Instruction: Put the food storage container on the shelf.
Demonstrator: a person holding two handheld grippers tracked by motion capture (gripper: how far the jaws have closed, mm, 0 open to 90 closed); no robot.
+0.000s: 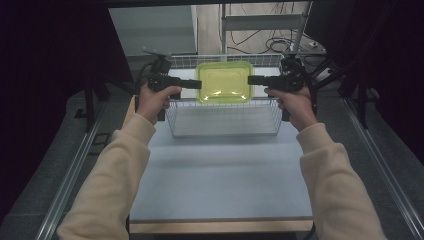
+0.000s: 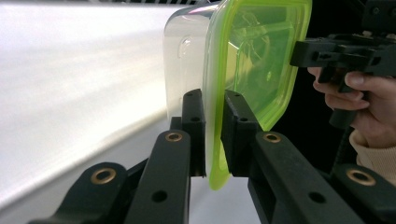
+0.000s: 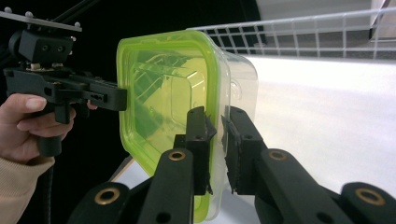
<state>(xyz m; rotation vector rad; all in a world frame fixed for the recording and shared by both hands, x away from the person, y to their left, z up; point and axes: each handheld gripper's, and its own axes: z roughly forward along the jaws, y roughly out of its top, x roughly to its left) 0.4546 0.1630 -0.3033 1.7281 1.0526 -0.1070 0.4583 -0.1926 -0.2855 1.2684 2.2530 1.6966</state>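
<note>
Your left gripper (image 1: 196, 84) is clamped on the nine o'clock edge of the box lid (image 1: 224, 81), its jaws pinching the green rim from both sides. Your right gripper (image 1: 253, 80) is closed on the three o'clock edge in the same way. Between them the clear box (image 2: 184, 60) with the green lid hangs level in the air, above the wire basket (image 1: 223, 121) that sits at twelve o'clock on the table (image 1: 215, 175).

Both grips bite only the thin lip, so the load rides on two small patches of plastic. If your hands drift apart, the rim may slide out of one pair of jaws and the box would swing or drop. If one hand rises faster, the box tilts and the lid could peel away. Coming down, a corner may catch the basket's wire wall.
</note>
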